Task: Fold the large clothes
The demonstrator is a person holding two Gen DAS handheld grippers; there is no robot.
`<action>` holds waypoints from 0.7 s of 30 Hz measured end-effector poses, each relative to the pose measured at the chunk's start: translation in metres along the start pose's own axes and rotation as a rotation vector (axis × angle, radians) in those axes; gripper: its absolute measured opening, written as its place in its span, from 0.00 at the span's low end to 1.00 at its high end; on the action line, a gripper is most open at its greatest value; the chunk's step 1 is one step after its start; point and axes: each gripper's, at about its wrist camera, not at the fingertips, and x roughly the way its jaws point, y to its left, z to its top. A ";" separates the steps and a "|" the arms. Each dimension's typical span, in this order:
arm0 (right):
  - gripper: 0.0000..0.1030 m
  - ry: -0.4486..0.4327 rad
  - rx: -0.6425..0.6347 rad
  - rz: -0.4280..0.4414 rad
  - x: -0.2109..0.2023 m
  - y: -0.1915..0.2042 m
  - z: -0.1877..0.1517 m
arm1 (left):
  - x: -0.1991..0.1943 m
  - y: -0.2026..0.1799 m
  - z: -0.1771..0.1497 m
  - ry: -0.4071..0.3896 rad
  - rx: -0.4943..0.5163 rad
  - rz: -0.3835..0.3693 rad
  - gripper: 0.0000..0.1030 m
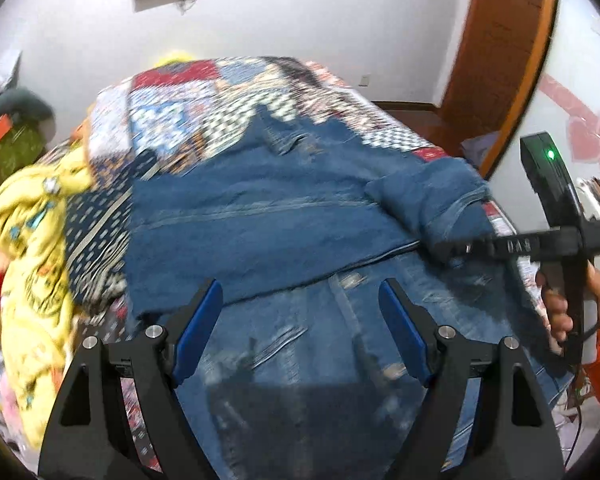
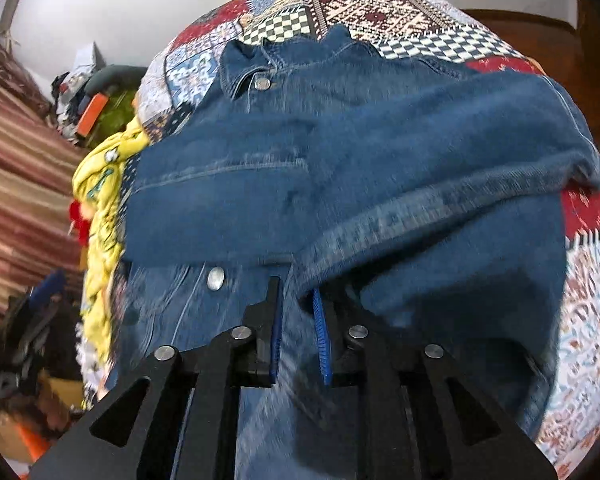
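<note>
A blue denim jacket (image 1: 260, 220) (image 2: 340, 140) lies spread on a patchwork quilt (image 1: 172, 120) (image 2: 380, 12), collar at the far end. One sleeve (image 1: 428, 196) (image 2: 440, 216) is drawn across the jacket's body. My right gripper (image 2: 296, 288) is shut on the cuff end of that sleeve, with denim pinched between its blue pads. In the left wrist view it (image 1: 444, 250) comes in from the right, held by a hand (image 1: 556, 312). My left gripper (image 1: 300, 286) hangs open over the jacket's near part with nothing between its fingers.
A yellow printed garment (image 1: 28, 240) (image 2: 104, 184) is bunched along the quilt's left edge. A wooden door frame (image 1: 500, 60) stands at the far right. Cluttered items and a striped cloth (image 2: 20, 168) fill the left side beside the bed.
</note>
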 end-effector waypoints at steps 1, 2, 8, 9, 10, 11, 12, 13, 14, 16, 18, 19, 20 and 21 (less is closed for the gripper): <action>0.19 0.002 -0.006 0.006 -0.008 -0.003 -0.004 | 0.002 -0.009 0.008 -0.004 0.016 -0.017 0.78; 0.22 -0.013 -0.009 0.000 -0.015 -0.005 -0.004 | 0.004 -0.020 0.016 -0.007 0.036 -0.034 0.78; 0.38 -0.205 -0.018 -0.128 -0.074 -0.032 -0.017 | 0.026 -0.084 0.057 -0.007 0.174 -0.109 0.78; 0.39 -0.243 -0.010 -0.168 -0.086 -0.041 -0.020 | 0.033 -0.096 0.063 0.002 0.199 -0.117 0.78; 0.40 -0.273 -0.001 -0.203 -0.095 -0.049 -0.022 | 0.041 -0.110 0.069 0.009 0.233 -0.122 0.78; 0.44 -0.295 0.007 -0.226 -0.101 -0.054 -0.023 | 0.047 -0.121 0.074 0.015 0.260 -0.126 0.78; 0.48 -0.317 0.017 -0.248 -0.108 -0.061 -0.024 | 0.055 -0.133 0.078 0.024 0.289 -0.130 0.78; 0.49 -0.339 0.029 -0.270 -0.114 -0.069 -0.026 | 0.065 -0.146 0.082 0.037 0.318 -0.140 0.78; 0.51 -0.354 0.040 -0.291 -0.118 -0.076 -0.027 | 0.074 -0.156 0.083 0.051 0.337 -0.151 0.78; 0.51 -0.367 0.058 -0.331 -0.121 -0.088 -0.029 | 0.098 -0.178 0.087 0.100 0.376 -0.174 0.78; 0.51 -0.363 0.081 -0.347 -0.118 -0.099 -0.028 | 0.117 -0.193 0.087 0.135 0.405 -0.181 0.78; 0.51 -0.355 0.094 -0.343 -0.116 -0.103 -0.028 | 0.128 -0.201 0.087 0.153 0.421 -0.180 0.78; 0.51 -0.347 0.103 -0.338 -0.114 -0.105 -0.028 | 0.140 -0.209 0.086 0.168 0.440 -0.169 0.76; 0.51 -0.340 0.113 -0.333 -0.111 -0.109 -0.028 | 0.147 -0.212 0.085 0.175 0.452 -0.161 0.70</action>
